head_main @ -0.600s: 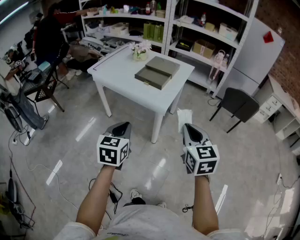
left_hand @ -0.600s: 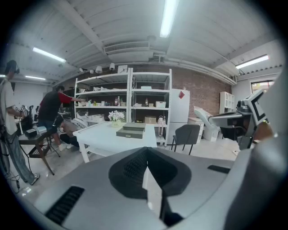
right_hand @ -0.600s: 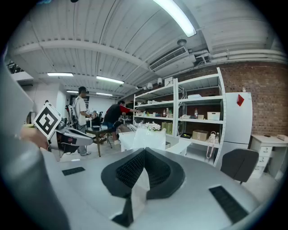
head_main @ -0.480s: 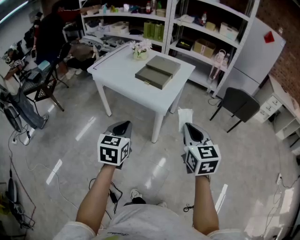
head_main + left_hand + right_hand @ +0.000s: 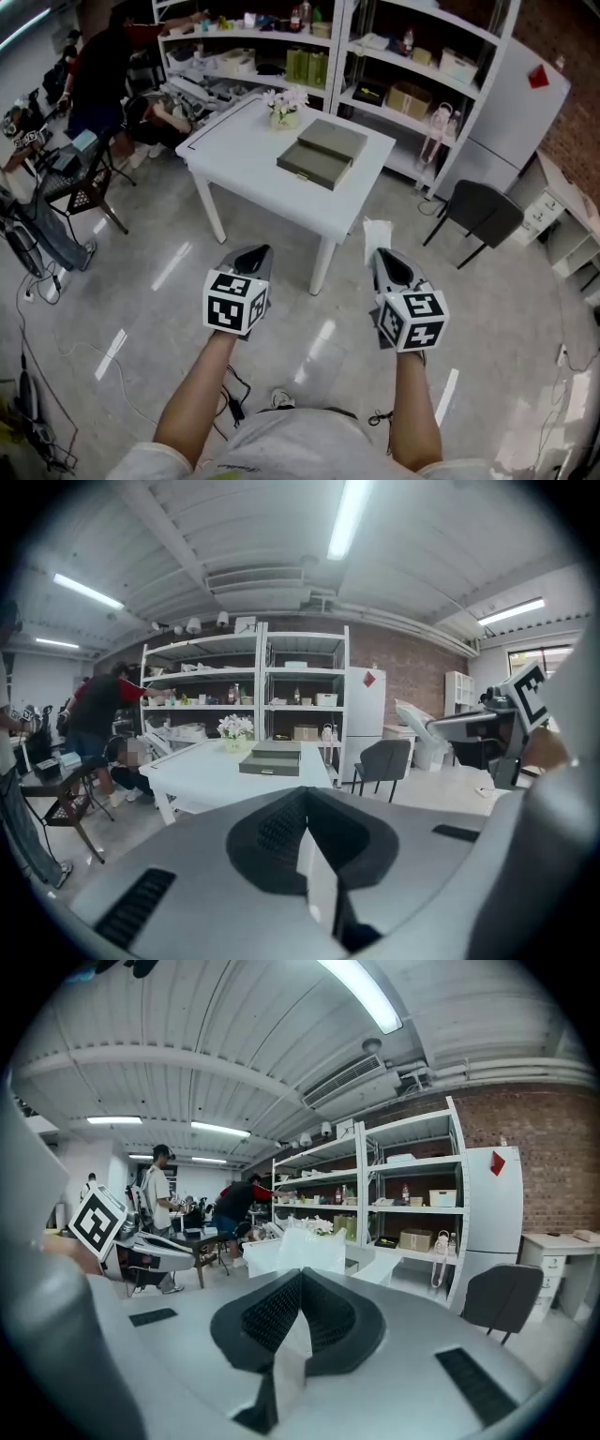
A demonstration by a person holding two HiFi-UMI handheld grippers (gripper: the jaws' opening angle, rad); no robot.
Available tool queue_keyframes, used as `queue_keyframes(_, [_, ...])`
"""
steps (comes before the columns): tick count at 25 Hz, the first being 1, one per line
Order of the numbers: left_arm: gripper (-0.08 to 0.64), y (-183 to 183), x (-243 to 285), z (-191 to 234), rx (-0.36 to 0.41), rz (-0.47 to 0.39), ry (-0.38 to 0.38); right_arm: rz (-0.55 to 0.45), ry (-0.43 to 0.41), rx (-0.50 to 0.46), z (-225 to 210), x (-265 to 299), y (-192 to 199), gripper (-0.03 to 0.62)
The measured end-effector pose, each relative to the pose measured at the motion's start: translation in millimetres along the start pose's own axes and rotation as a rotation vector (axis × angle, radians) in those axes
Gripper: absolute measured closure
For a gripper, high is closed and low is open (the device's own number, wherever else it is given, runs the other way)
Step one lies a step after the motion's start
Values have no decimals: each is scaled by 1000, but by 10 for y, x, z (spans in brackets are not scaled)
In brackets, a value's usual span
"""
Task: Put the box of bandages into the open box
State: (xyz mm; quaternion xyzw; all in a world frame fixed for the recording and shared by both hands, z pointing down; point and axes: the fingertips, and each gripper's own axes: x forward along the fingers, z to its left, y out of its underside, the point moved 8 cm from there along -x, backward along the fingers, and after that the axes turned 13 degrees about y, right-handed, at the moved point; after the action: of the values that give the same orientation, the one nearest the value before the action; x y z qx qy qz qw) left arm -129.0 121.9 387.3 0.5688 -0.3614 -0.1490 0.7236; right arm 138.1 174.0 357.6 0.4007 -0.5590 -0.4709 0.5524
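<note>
- Two handheld grippers low over the floor, both well short of the white square table (image 5: pixel 234 155), on its near side.
- Leftmost, the left gripper (image 5: pixel 255 253): jaws pressed together with nothing between them, aimed roughly at the table's near-left edge.
- At the table's far edge, a small pot of pale flowers (image 5: pixel 285 103); no part in the task.
- Just right of the flowers, toward the table's middle, a flat olive-grey cardboard box (image 5: pixel 323 153), seemingly in two offset layers. Presumably the open box, though hard to judge the opening from this far off.
- Right of the table's near corner, the right gripper (image 5: pixel 380 255): clamped on a small white box (image 5: pixel 376 232), taken here for the box of bandages, sticking out past the jaw tips and nowhere near the tabletop yet.
- Likely light and thin-walled, so easy to dent: gentle squeeze only, across the flat faces rather than on a corner.
- Held by one end, so apt to swivel or slip if swung; best carried level and steady toward the table.
- Left to do, by the look of it: the whole approach to the table, then lowering into the olive-grey box, well clear of the flowers.
</note>
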Motion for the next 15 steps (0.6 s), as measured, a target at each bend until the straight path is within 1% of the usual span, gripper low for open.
queue_keyframes(7, [557,29,-45,345,7,3,7,5,8,2,242,226,-30,586])
queue_keyframes(15, [557,9,6,591,-1,-3,-26,-5,-28,-8,320,545,-120,588])
